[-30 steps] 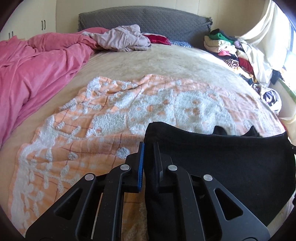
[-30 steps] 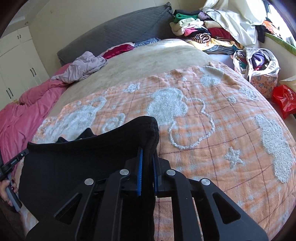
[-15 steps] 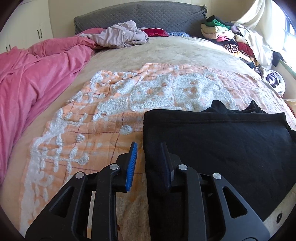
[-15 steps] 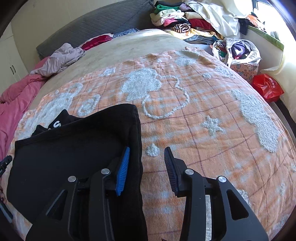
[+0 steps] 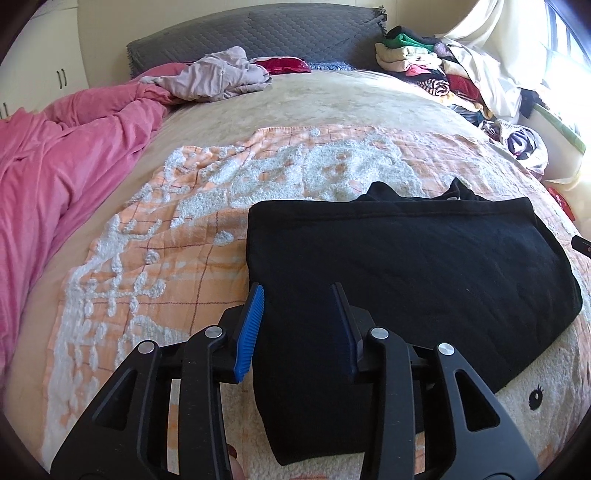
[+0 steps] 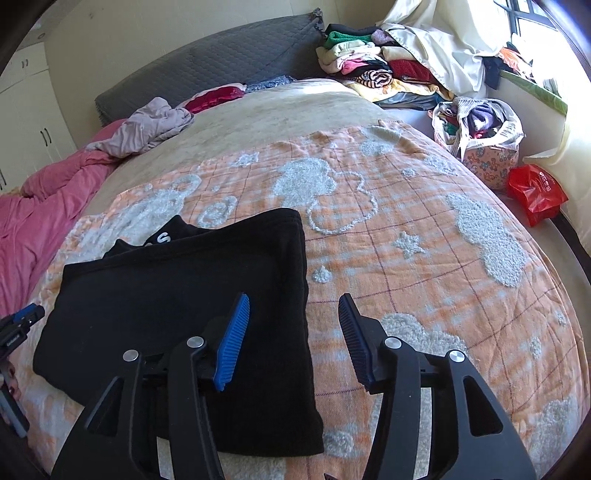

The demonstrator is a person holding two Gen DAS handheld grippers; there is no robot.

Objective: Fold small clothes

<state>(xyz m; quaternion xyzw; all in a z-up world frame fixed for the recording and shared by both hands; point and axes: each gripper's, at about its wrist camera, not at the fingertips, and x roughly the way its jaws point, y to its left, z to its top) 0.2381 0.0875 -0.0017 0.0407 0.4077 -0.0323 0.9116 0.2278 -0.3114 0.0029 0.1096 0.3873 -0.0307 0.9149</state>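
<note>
Fingers: left gripper (image 5: 297, 326) jaws just opened, parted over black garment's (image 5: 406, 266) left edge, pads clear | right gripper (image 6: 293, 338) jaws just opened wider, nothing clamped | black garment: folded flat, lower centre, on orange-and-white blanket (image 5: 155, 236) | pink duvet (image 5: 55, 166) upper left | clothes pile (image 5: 424, 70) upper right

A folded black garment (image 5: 406, 266) lies flat on an orange-and-white patterned blanket (image 5: 177, 236) spread across a bed (image 5: 332, 99), its left edge running down between the blue-padded fingers (image 5: 251, 325) of the left hand-held gripper (image 5: 299, 325), whose jaws have just been opening and stand clear of the cloth. A rumpled pink duvet (image 5: 66, 155) fills the left side, a crumpled pale-lilac garment (image 5: 218, 74) sits near the grey quilted headboard (image 5: 258, 33), and a pile of mixed clothes (image 5: 424, 70) is heaped at the far right.
</note>
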